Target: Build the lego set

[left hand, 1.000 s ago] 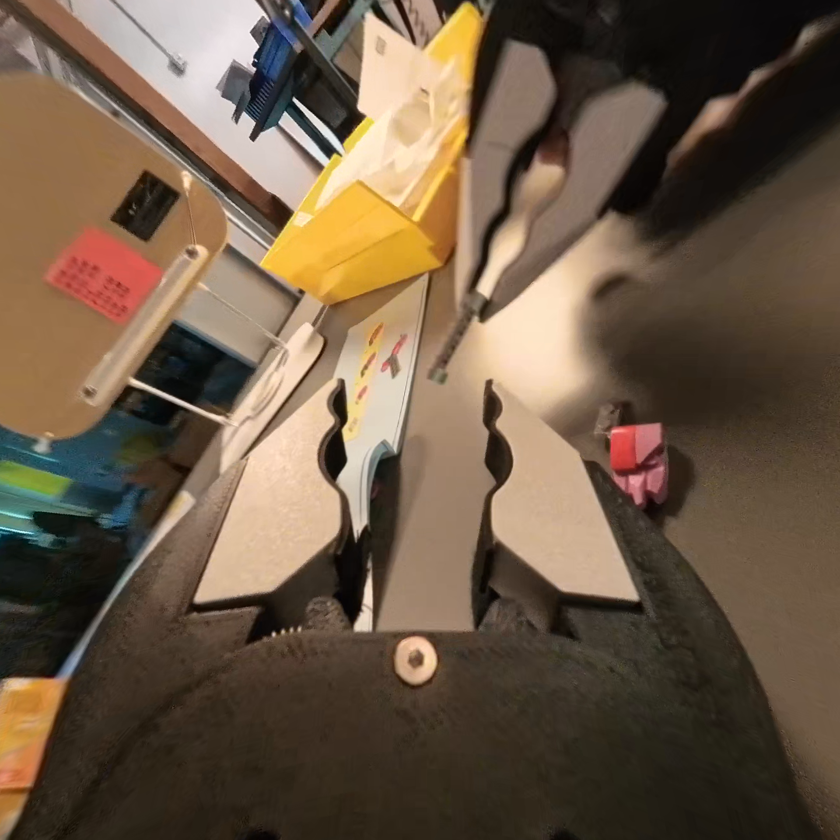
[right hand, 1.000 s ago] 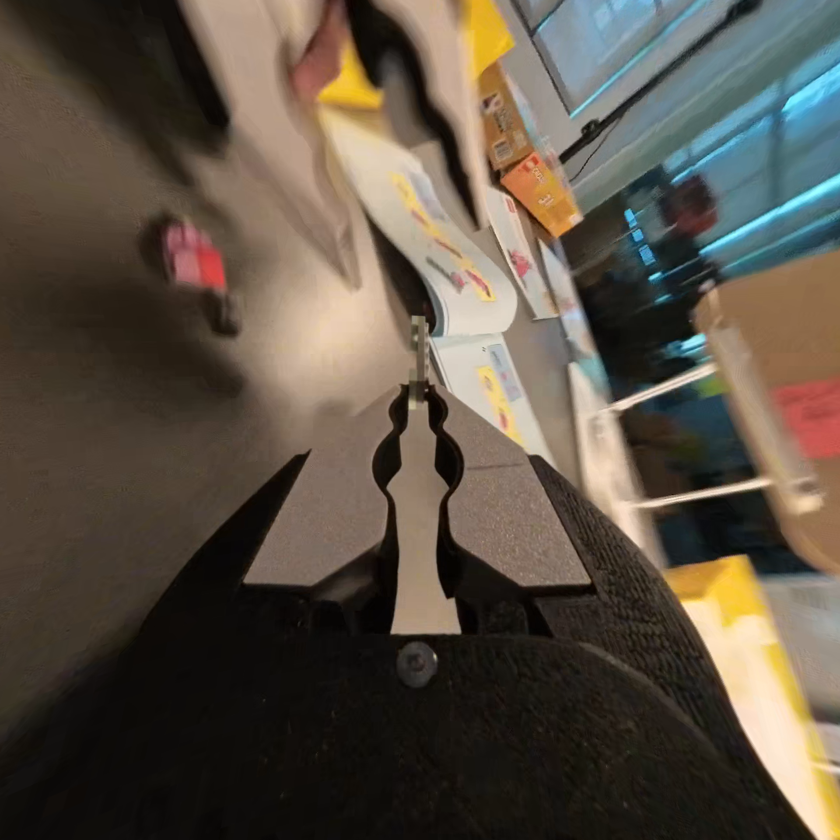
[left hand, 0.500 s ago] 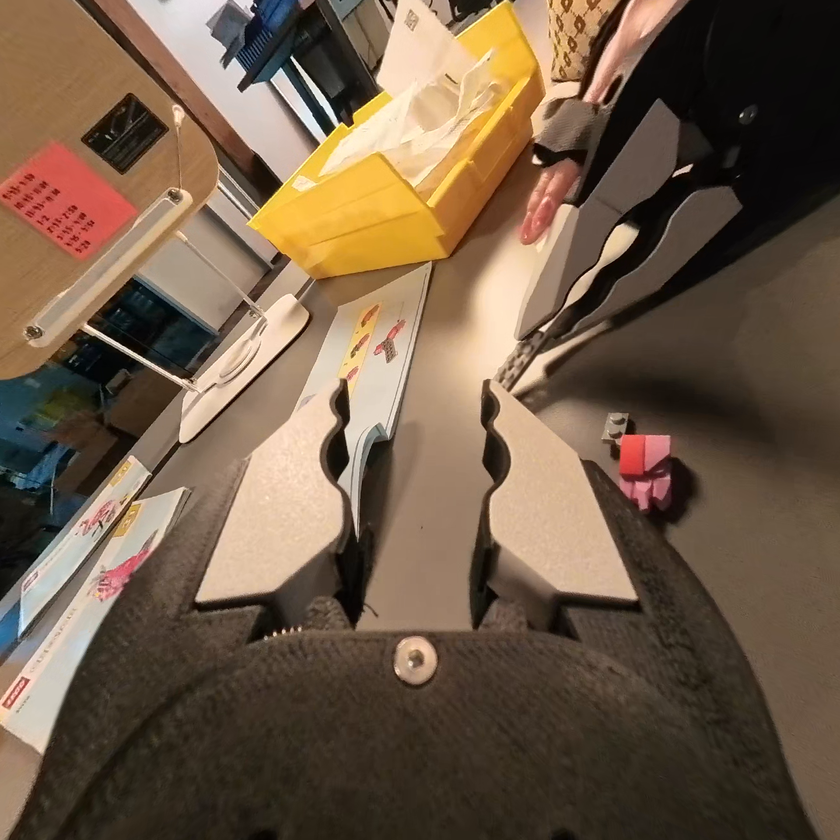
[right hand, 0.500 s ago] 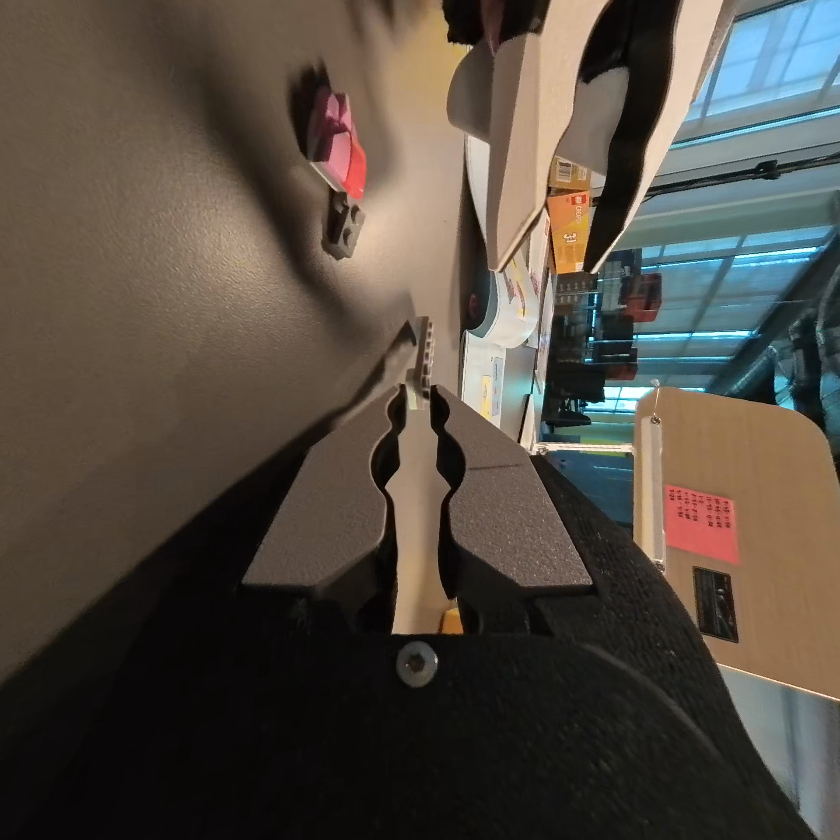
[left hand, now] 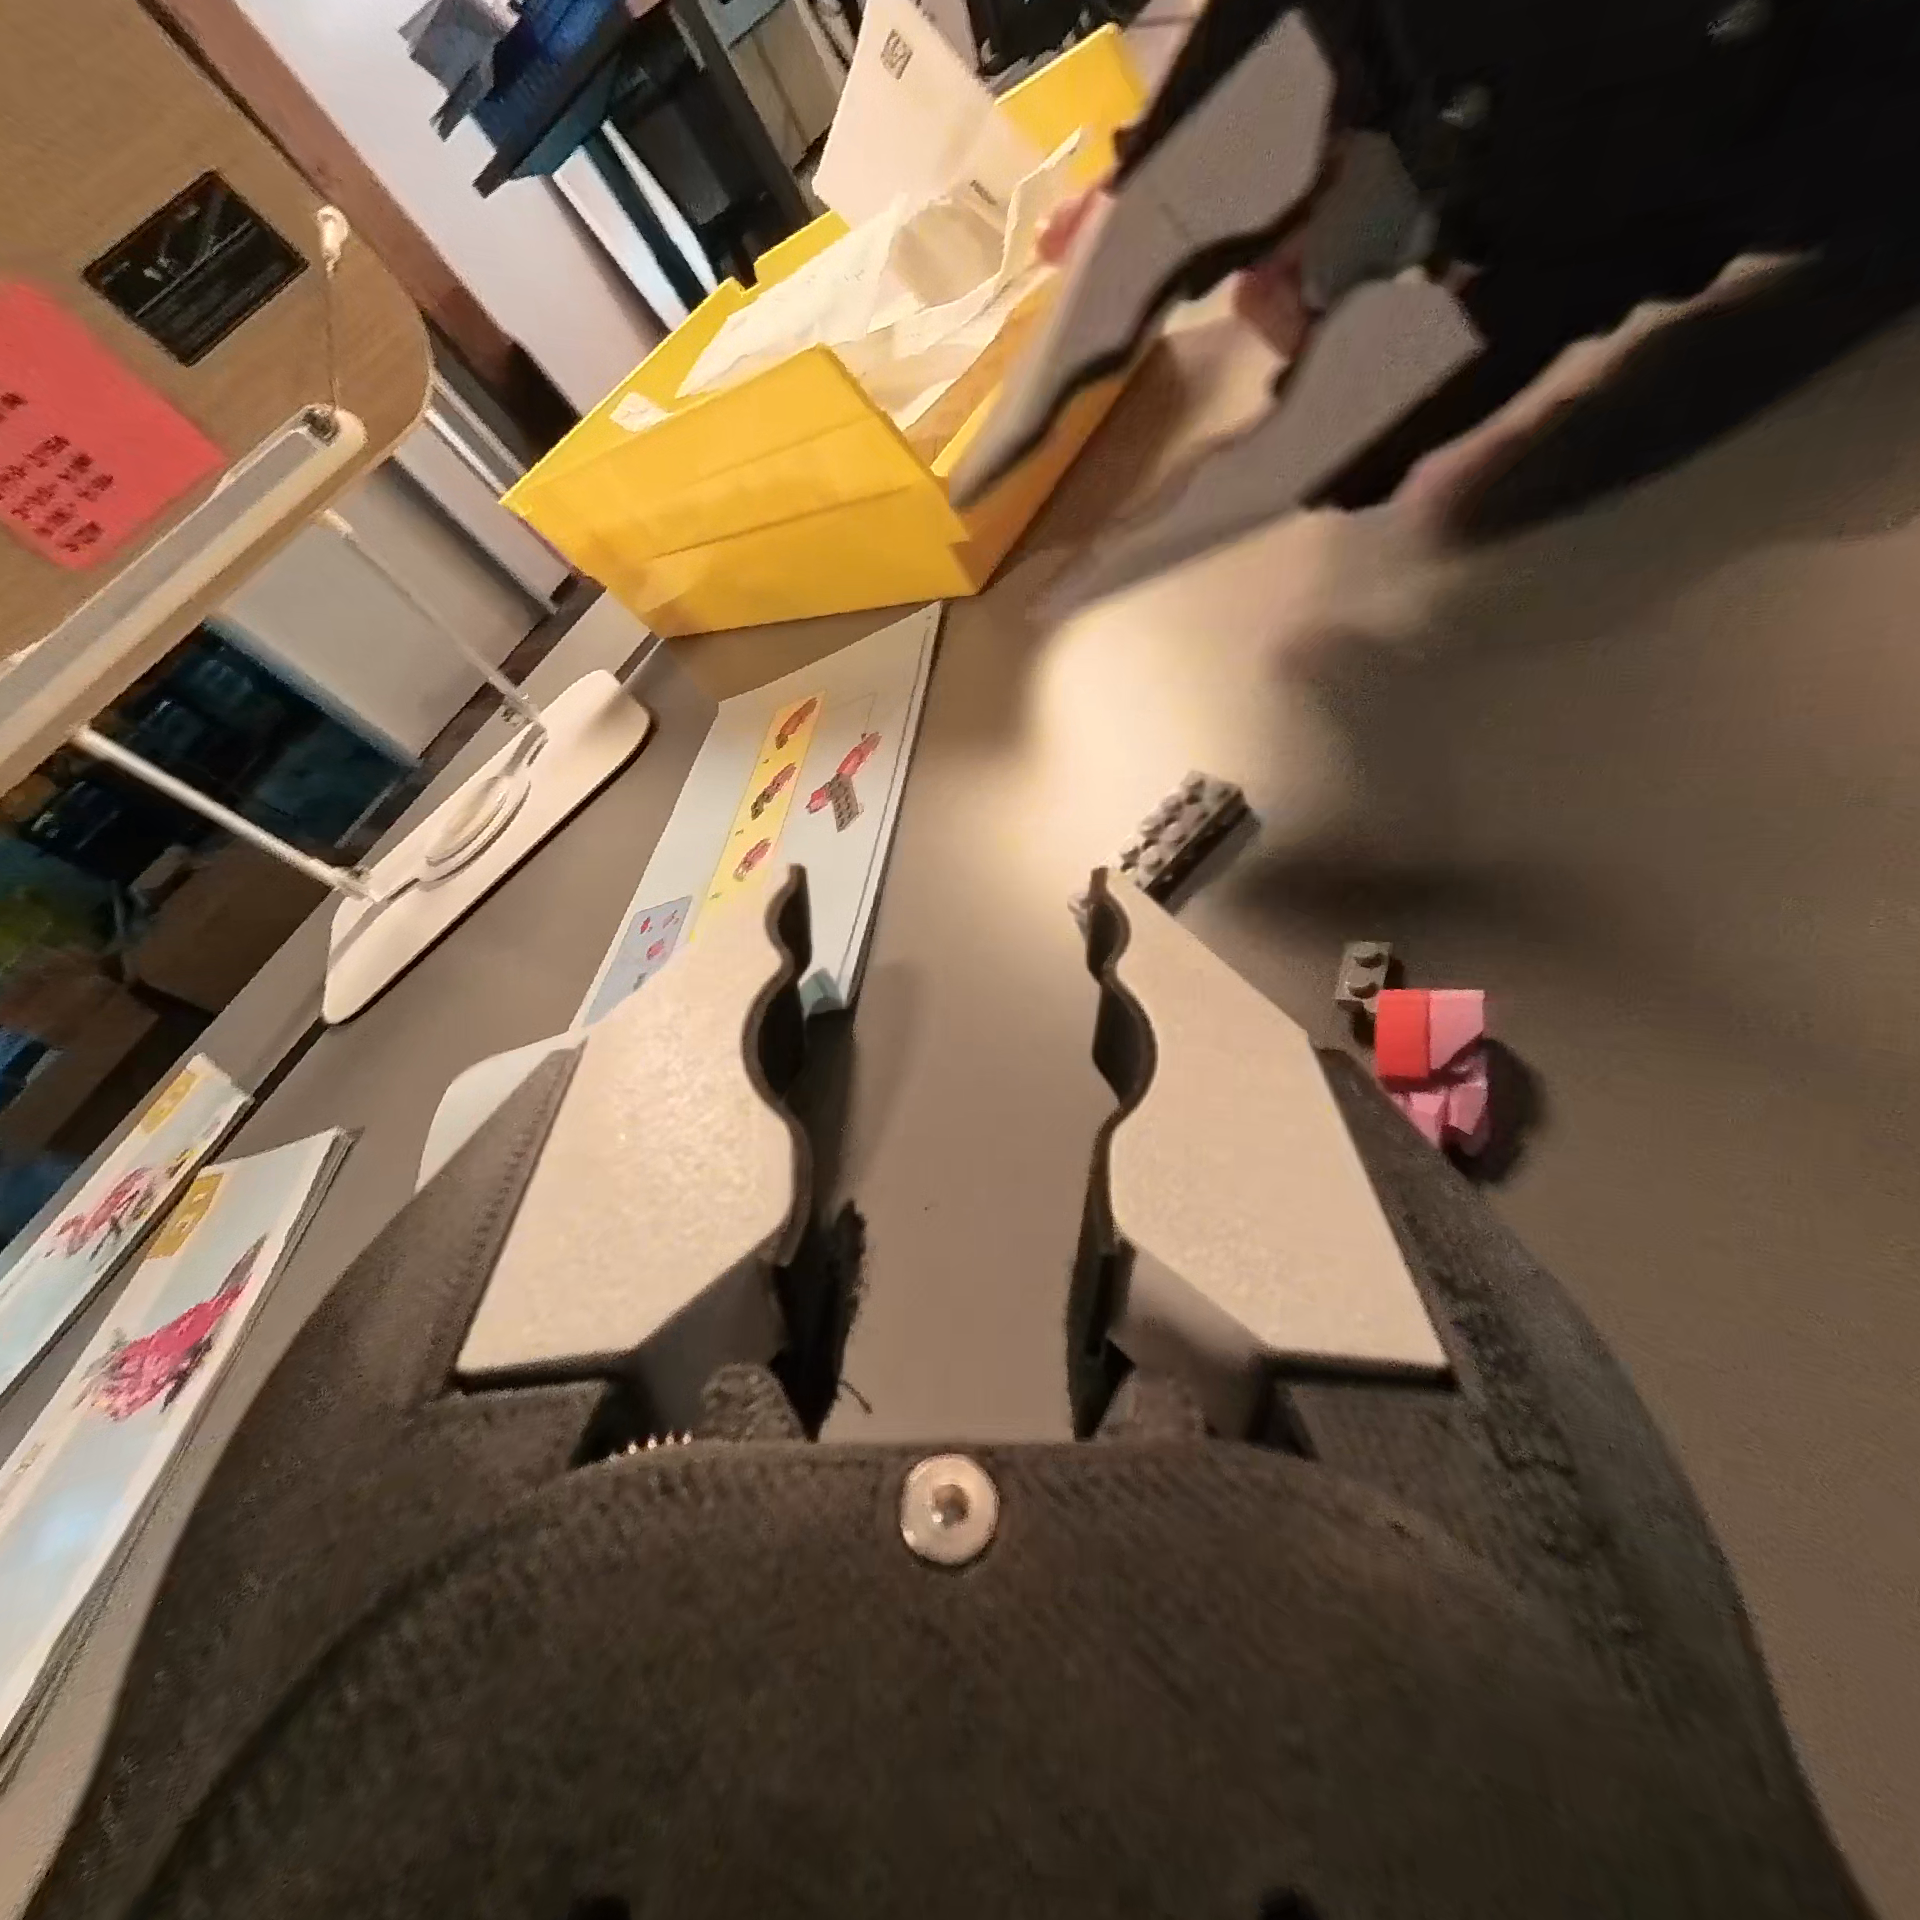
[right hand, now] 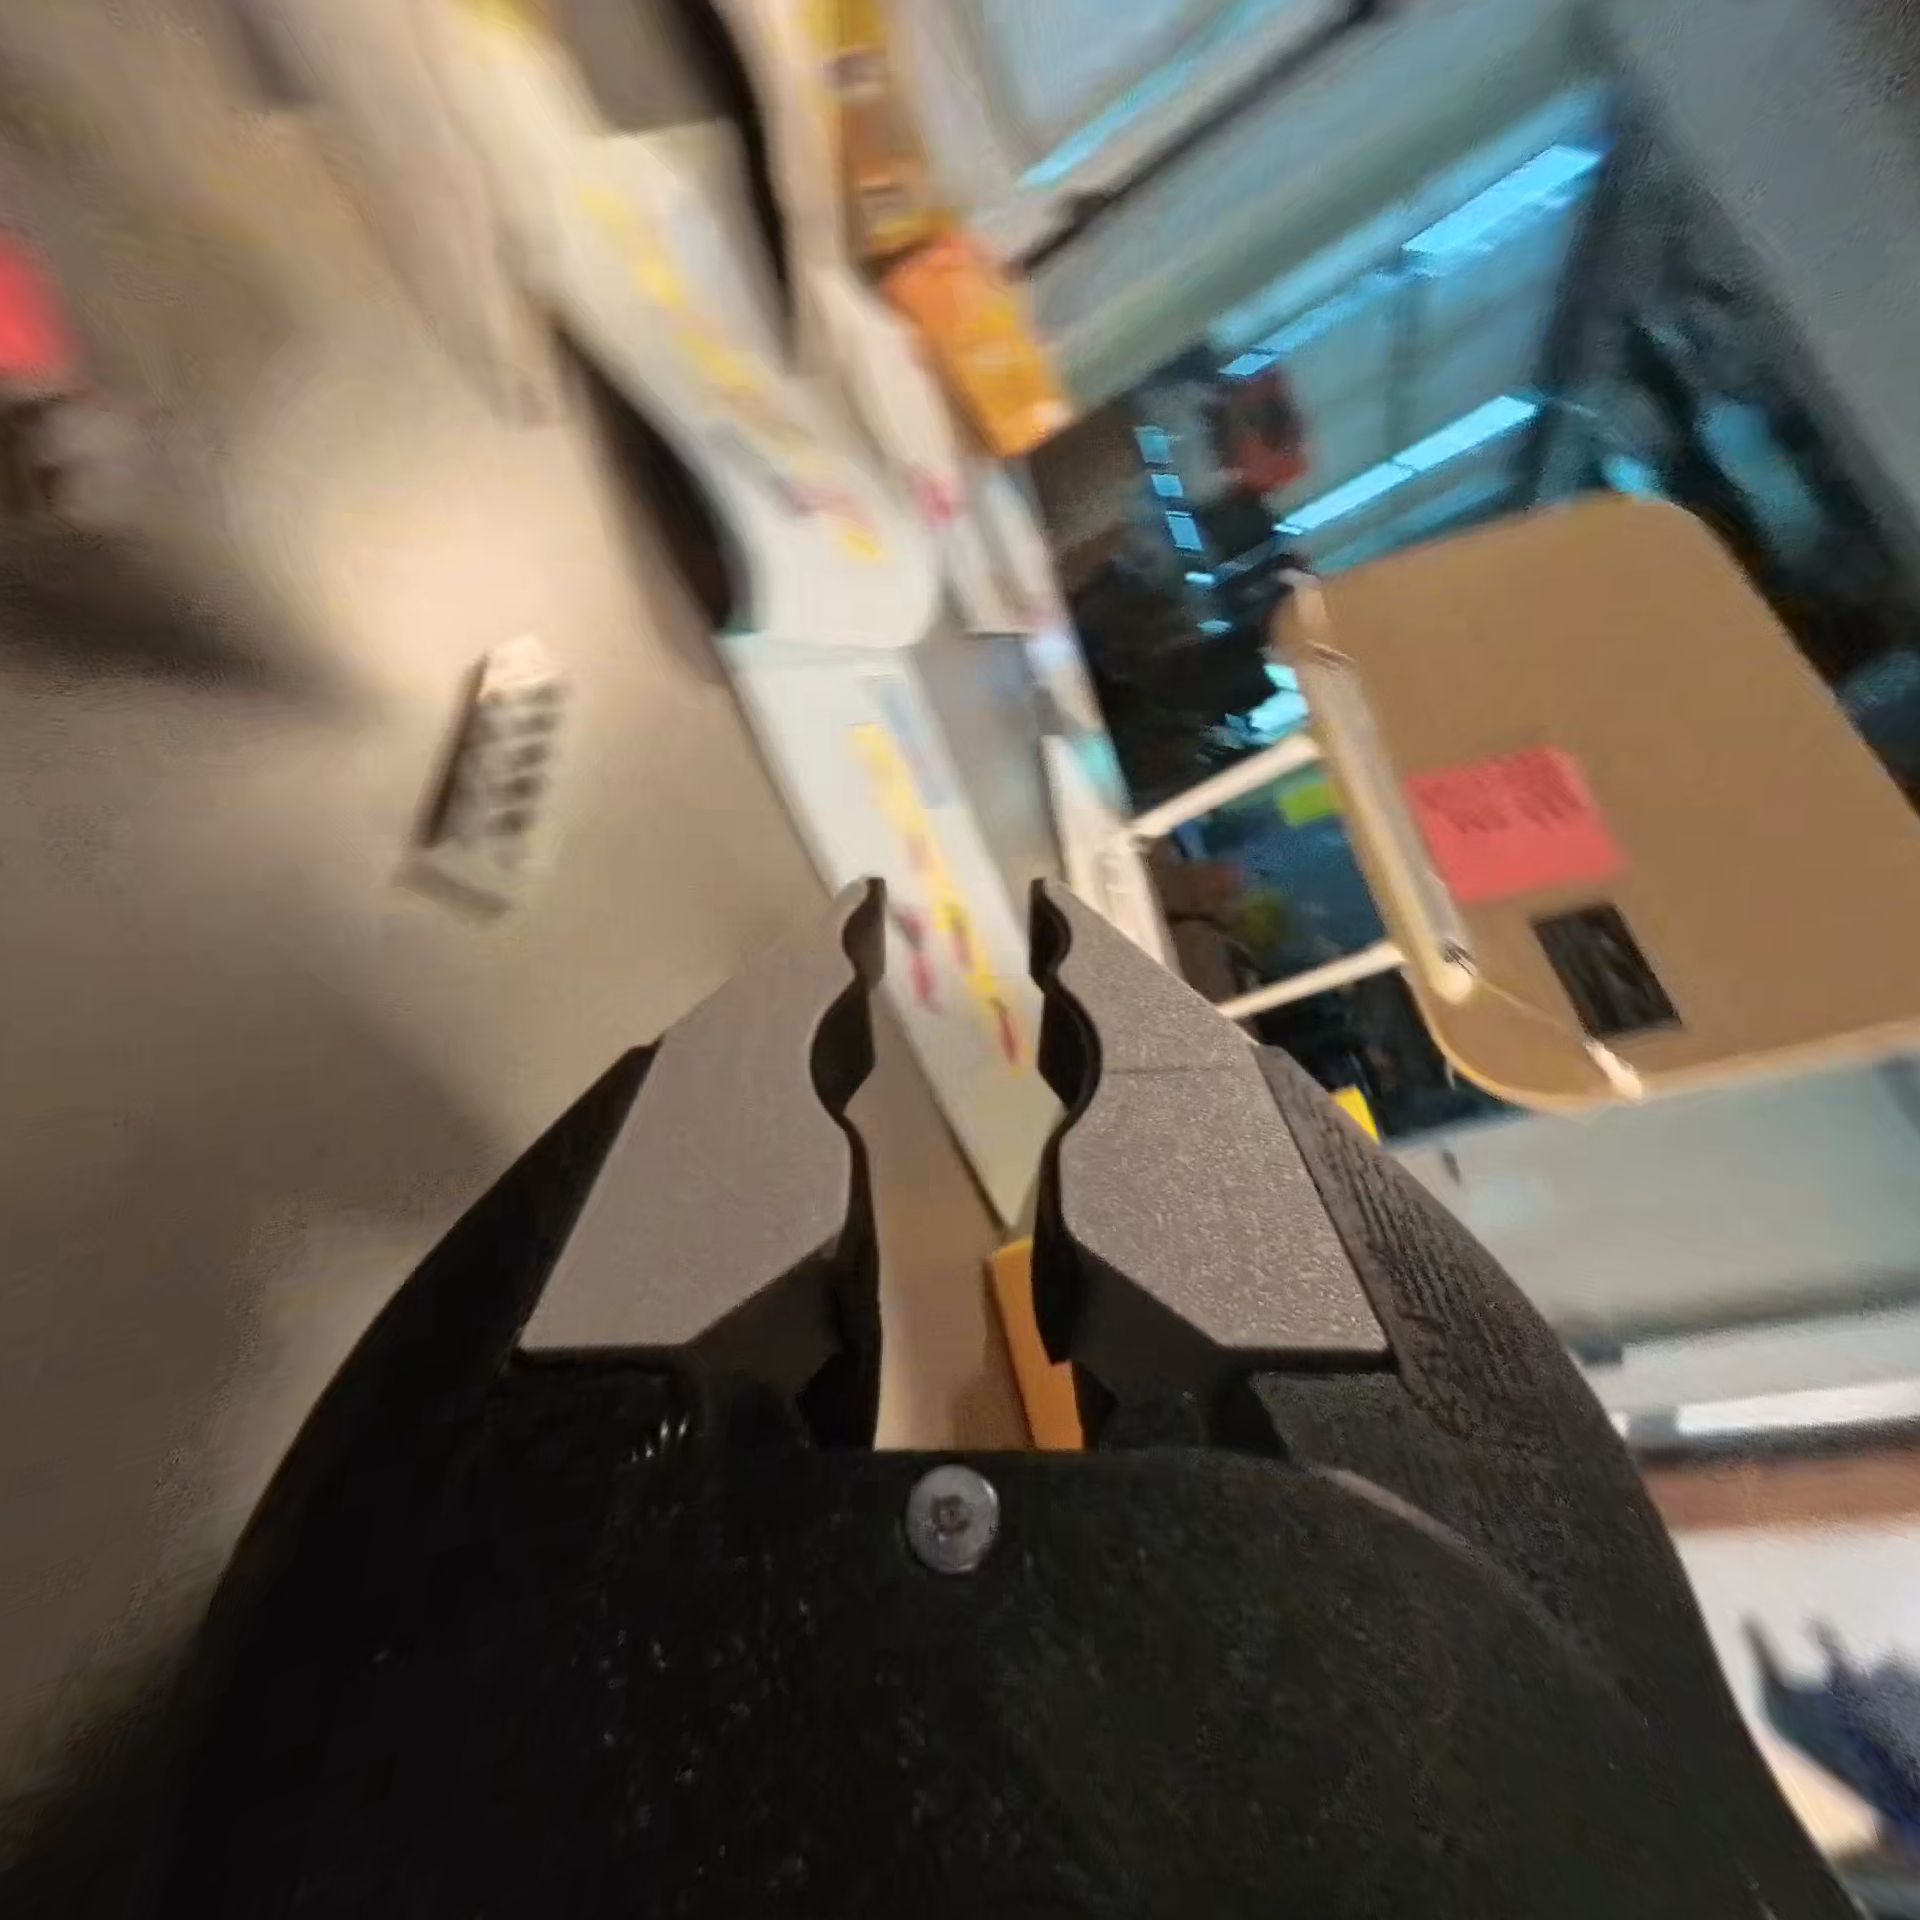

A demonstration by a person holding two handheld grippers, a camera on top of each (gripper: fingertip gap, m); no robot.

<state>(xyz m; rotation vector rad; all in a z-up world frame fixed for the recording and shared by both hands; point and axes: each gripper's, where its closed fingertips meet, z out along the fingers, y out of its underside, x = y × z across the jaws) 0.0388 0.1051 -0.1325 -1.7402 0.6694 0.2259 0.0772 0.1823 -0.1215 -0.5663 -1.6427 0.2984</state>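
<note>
Low over a grey counter (left hand: 1621, 831), the left gripper (left hand: 940, 904) stands wide with only bare surface between its fingers. A dark grey studded plate (left hand: 1190, 831) lies flat on the counter just beyond its right fingertip, seemingly not touching it. To the right of that plate sit a small grey brick (left hand: 1363, 971) and a red-and-pink brick cluster (left hand: 1432, 1049), close together. An open instruction booklet (left hand: 821, 790) runs along the plate's left side, its near corner behind the left finger. A yellow bin (left hand: 790, 488) of crumpled white paper closes the counter's far end beyond the booklet; a stretch of counter lies open between plate and bin. The right gripper (right hand: 956, 914), blurred and raised in front of the bin in the left wrist view, is parted narrowly and holds nothing; in its own smeared view the plate (right hand: 499, 769) lies well to its left, the booklet (right hand: 935, 914) under its tips.
</note>
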